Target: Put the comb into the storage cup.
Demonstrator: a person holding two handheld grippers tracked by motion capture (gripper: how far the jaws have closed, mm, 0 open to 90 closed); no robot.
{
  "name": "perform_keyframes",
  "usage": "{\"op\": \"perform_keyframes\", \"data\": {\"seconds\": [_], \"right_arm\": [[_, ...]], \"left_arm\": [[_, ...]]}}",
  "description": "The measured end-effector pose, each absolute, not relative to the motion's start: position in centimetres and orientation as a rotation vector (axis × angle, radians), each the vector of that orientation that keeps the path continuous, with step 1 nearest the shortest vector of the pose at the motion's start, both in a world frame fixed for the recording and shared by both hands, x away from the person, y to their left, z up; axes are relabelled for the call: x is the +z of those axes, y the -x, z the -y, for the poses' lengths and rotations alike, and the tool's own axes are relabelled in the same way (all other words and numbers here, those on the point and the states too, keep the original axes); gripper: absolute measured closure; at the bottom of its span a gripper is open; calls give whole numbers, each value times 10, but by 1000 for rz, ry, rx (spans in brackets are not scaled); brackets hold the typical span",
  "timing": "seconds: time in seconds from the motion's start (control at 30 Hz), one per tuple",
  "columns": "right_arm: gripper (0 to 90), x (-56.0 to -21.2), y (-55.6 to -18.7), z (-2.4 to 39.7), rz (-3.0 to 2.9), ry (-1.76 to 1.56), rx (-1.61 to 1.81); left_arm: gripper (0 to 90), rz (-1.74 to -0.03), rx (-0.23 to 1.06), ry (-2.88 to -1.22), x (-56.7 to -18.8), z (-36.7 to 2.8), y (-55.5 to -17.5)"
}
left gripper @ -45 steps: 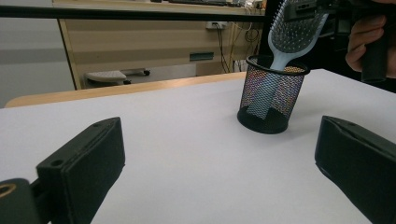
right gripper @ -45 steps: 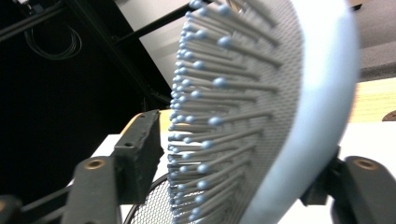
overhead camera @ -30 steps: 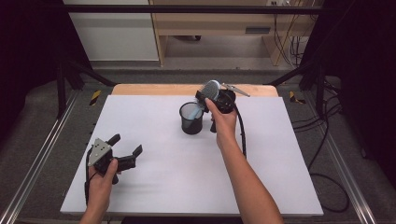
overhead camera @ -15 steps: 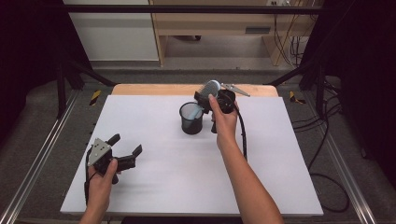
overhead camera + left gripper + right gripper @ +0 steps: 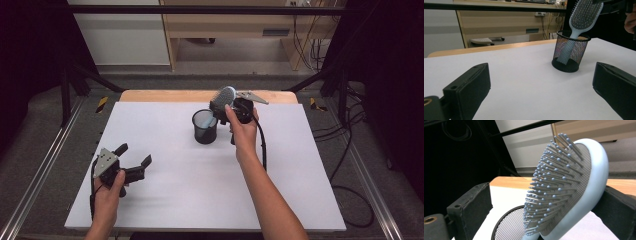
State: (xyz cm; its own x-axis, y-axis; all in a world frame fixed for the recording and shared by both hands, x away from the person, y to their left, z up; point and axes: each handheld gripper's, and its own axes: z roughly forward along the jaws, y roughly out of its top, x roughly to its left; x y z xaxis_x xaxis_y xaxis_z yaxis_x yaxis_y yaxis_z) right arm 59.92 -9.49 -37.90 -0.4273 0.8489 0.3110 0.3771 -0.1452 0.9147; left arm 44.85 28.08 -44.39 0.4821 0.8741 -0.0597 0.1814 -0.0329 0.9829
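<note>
Blue hairbrush [image 5: 223,98] w/ right claw [image 5: 227,102] barely lower in mesh cup [image 5: 205,127].

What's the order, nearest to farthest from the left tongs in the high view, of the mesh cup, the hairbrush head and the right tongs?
1. The mesh cup, right of and beyond the left tongs, near the table's middle.
2. The hairbrush head, just above and behind the cup's rim.
3. The right tongs, right of the brush head; these two are nearly too close to call.
</note>
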Motion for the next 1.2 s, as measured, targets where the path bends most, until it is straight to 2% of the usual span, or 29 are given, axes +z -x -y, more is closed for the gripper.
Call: {"op": "perform_keyframes", "data": {"seconds": [0.77, 0.93, 1.2], "right_arm": [[64, -368, -574, 108, -1751, -1257, 1454], [72, -365, -569, 114, -1789, -1212, 1383], [91, -360, -563, 136, -1786, -1196, 1394]], "left_arm": [[16, -972, 741, -1504, -442, -292, -450], [15, -938, 850, -1568, -439, -293, -448], [12, -974, 836, -1522, -437, -304, -446]]}}
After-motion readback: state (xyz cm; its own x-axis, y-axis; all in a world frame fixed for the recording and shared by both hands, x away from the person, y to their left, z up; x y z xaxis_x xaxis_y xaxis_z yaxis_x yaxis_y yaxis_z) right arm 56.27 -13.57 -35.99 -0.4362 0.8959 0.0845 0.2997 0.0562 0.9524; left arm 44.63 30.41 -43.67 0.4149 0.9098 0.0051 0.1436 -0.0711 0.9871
